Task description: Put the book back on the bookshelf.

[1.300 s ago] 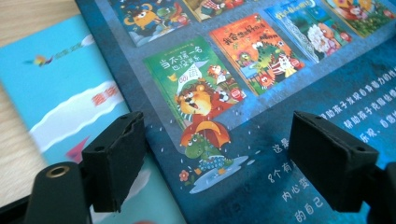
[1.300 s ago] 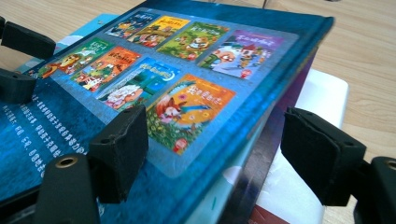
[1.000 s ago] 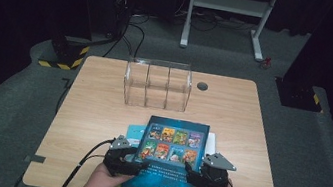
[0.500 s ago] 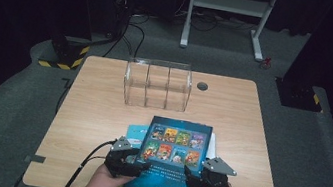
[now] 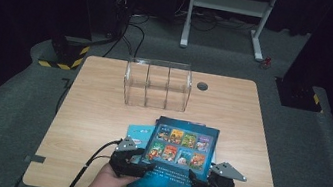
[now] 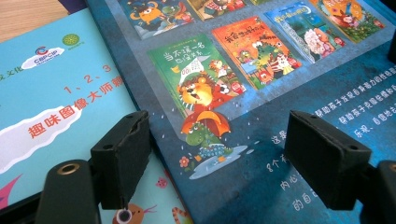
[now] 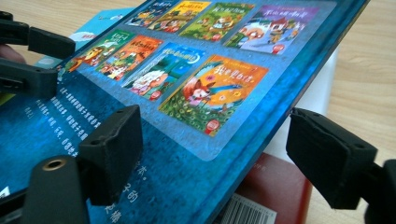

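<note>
both hands low and close together, left tool (image 5: pixel 136 162) open, right tool (image 5: pixel 203 183) jaws just widening.

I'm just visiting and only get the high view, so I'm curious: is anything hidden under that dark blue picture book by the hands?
Observer: Yes. The right gripper view shows a dark red book with a barcode under the blue book.
Operator: Are the right tongs squeezing it?
Observer: No; the right tongs have just been opening, the blue book's edge loose between them.
Operator: And the left?
Observer: The left tongs stand open astride its other edge, one side over a light blue book.
</note>
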